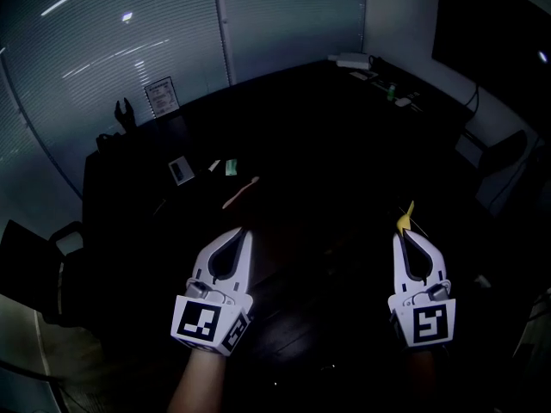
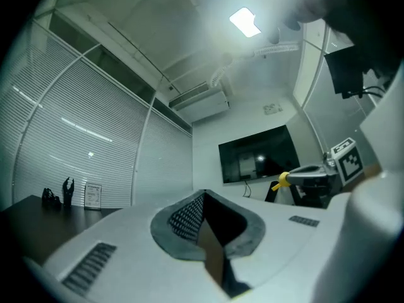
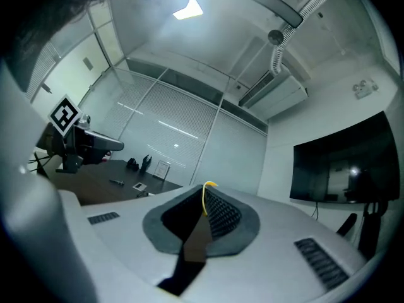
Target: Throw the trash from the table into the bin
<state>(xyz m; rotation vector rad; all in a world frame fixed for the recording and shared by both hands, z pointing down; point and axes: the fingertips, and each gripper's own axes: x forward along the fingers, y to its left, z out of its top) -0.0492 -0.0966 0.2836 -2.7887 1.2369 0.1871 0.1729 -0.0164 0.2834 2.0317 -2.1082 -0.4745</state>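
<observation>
The right tongs [image 1: 405,233] are pressed together on a thin yellow scrap [image 1: 406,217], which sticks up out of their tips; the right gripper view shows the same scrap [image 3: 204,194] as a narrow curl pinched between the ribbed pads. The left tongs [image 1: 244,232] are also pressed together, and the left gripper view shows nothing between them [image 2: 204,196]. Both are held side by side, well apart, over the near part of the dark desk [image 1: 327,144], each with its marker cube towards the person. Farther out on the desk, beyond the left tongs, lie a pinkish stick [image 1: 239,193], a small green piece [image 1: 231,168] and a flat grey rectangle [image 1: 181,170], all apart from both tongs. A framed sign [image 1: 162,95] stands at the desk's far left edge, by the blinds. A dark screen [image 1: 491,33] hangs on the wall at the right.
</observation>
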